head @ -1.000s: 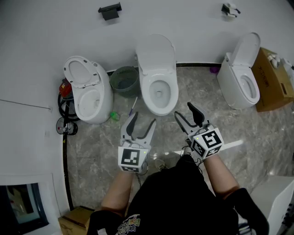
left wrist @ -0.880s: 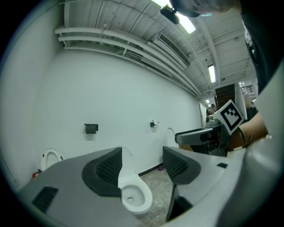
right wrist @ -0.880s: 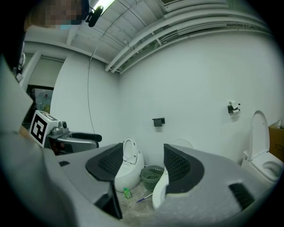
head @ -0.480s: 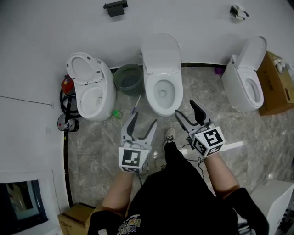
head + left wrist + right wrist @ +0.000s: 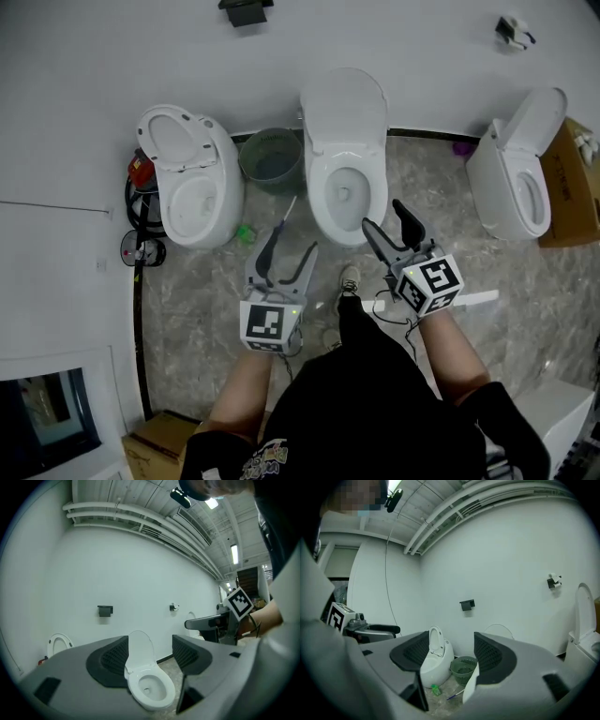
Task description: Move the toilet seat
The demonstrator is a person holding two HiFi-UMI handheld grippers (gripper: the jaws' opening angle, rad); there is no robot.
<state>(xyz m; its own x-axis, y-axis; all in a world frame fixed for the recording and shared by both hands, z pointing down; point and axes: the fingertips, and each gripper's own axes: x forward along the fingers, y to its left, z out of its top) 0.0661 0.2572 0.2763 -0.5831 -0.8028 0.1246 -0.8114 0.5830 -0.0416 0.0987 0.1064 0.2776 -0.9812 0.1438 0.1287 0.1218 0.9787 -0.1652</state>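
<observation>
Now, in the head view you face three glossy white ceramic toilets on a grey, veined stone floor (image 5: 197,300). The middle toilet (image 5: 345,225) has its smooth oval lid (image 5: 345,103) upright against the wall. Its toilet seat (image 5: 322,187) is a rounded ring lying flat on the bowl. Your left tongs (image 5: 292,244) sit short of its front left, and your right tongs (image 5: 382,216) are at its front right. Both have just been opening and stand wide, gripping nothing. A round green slatted basket (image 5: 272,159) sits beside the bowl.

In the left gripper view, the dark ribbed pads frame the seat, which lies beyond them, untouched.

In the right gripper view, the wide pads frame the left toilet (image 5: 433,663) and the basket. The middle toilet's edge shows beside one pad.
</observation>
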